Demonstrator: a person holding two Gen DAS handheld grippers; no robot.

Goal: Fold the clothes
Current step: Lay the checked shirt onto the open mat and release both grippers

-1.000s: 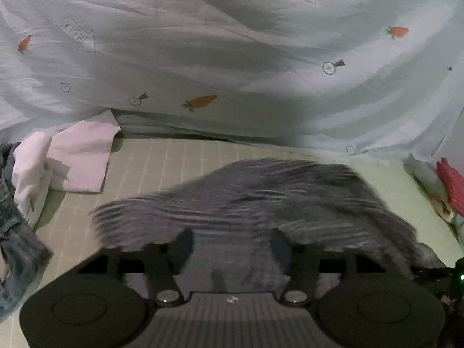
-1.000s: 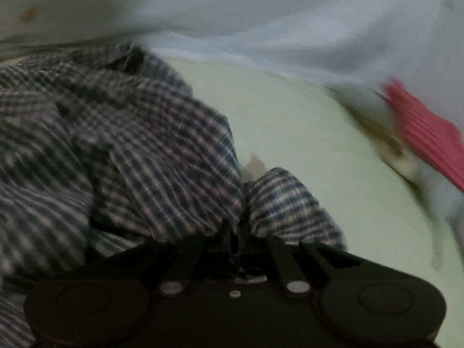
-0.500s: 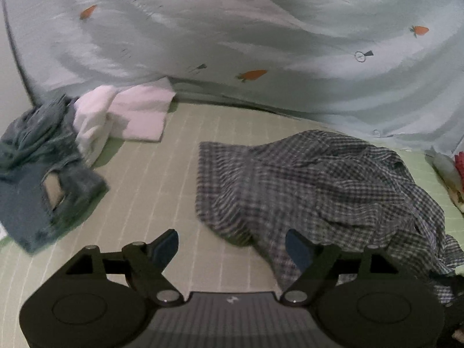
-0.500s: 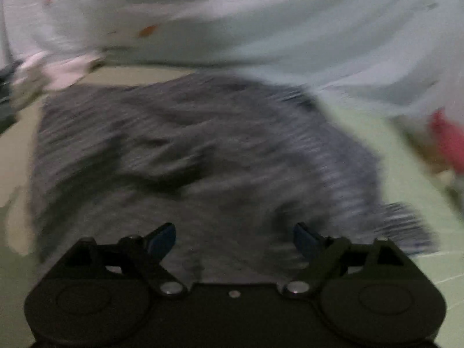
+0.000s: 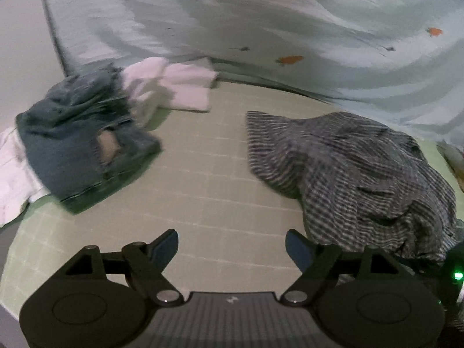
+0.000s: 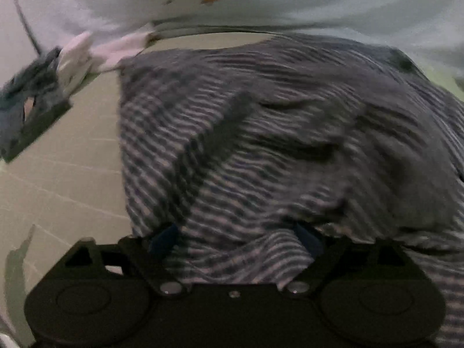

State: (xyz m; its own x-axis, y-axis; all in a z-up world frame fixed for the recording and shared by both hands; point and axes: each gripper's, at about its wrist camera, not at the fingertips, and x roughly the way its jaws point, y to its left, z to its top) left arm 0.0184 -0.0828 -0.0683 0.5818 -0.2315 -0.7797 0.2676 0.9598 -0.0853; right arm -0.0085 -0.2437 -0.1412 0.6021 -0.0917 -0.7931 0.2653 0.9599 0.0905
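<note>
A crumpled blue-and-white checked shirt [image 5: 356, 174] lies in a heap on the pale green gridded mat [image 5: 208, 179], at the right of the left wrist view. My left gripper [image 5: 232, 246] is open over bare mat, just left of the shirt's near edge, holding nothing. In the right wrist view the same checked shirt [image 6: 275, 145] fills most of the frame, blurred. My right gripper [image 6: 236, 239] is open, its blue-padded fingers apart with loose shirt cloth lying between and under them.
Blue jeans [image 5: 81, 145] and white and pink garments [image 5: 179, 87] are piled at the back left of the mat. A light blue sheet with carrot prints [image 5: 290, 29] hangs along the back. A green light [image 5: 458, 275] glows at the right edge.
Both grippers let go of the checked shirt and opened. The shirt dropped into a heap on the mat. The left gripper swung left, bringing the jeans pile into view.
</note>
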